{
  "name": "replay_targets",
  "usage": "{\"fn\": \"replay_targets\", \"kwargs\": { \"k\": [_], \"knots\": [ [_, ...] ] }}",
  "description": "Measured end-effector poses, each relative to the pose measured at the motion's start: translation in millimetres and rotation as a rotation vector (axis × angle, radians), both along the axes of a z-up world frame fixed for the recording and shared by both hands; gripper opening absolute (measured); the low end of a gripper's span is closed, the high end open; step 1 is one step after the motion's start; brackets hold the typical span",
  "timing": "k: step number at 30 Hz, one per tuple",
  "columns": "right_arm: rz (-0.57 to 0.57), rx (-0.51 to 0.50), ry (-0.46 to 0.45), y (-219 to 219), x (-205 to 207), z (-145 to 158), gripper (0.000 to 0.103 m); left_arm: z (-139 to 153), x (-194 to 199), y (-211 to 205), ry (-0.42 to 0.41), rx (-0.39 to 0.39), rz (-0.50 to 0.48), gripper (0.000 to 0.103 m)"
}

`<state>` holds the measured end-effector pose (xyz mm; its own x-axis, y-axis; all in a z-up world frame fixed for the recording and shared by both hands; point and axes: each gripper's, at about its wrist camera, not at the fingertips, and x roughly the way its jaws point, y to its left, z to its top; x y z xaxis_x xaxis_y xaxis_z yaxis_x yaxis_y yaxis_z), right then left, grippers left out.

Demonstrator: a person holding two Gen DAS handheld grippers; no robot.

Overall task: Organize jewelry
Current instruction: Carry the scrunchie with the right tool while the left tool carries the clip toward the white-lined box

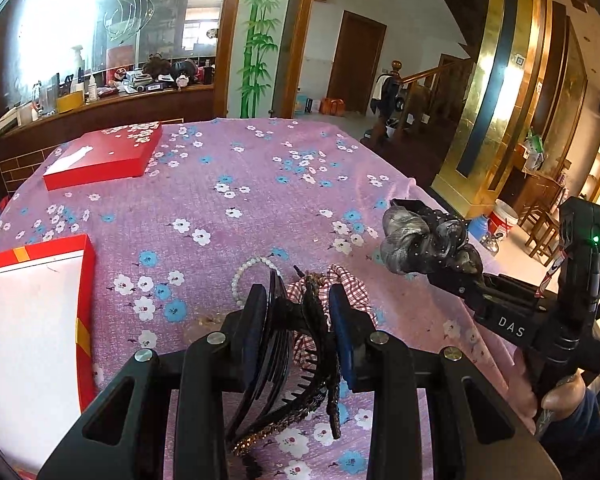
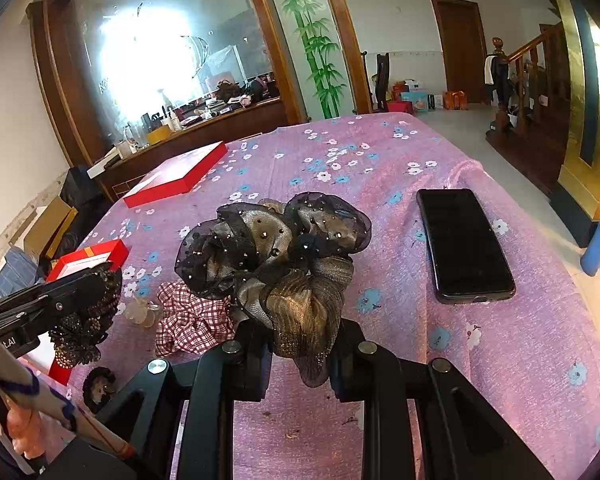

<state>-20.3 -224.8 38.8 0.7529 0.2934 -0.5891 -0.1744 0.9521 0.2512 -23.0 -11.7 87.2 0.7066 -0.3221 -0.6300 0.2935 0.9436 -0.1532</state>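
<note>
Jaws of the left gripper (image 1: 298, 308) are pinched on a black hair claw (image 1: 300, 344), its toothed combs and beaded trim hanging below the pads, clear of the cloth. The right gripper (image 2: 300, 344) is closed on the lower folds of a grey-black organza scrunchie (image 2: 276, 248), which is held above the table with its ruffles bulging over the pads. The claw is judged stiff, light and somewhat brittle at the teeth, with slick plastic faces; it is best taken across the spine, as it is now, not by the combs. The scrunchie is judged soft, nearly weightless and springy, so a bite deep into the gathered band is needed or it may slide out. Beneath the left gripper a checked scrunchie (image 1: 352, 292) and a pearl bracelet (image 1: 248, 276) lie on the flowered cloth (image 1: 260, 200). An open red box (image 1: 36, 320) is seen at the left, its lid (image 1: 108, 156) farther back, and a phone (image 2: 464, 244) at the right.
</note>
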Motion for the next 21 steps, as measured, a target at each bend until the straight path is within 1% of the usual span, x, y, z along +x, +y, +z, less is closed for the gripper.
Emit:
{"fn": "replay_targets", "kwargs": {
  "k": [6, 13, 21],
  "knots": [
    [-0.001, 0.000, -0.004, 0, -1, 0, 0.024, 2, -2, 0, -0.002, -0.003, 0.005, 0.031],
    [-0.005, -0.003, -0.001, 0, 0, 0, 0.024, 2, -9, 11, 0.000, -0.012, 0.027, 0.031],
    [-0.057, -0.006, 0.009, -3, 2, -1, 0.024, 10, -20, 31, -0.011, -0.048, 0.051, 0.031]
  ]
}}
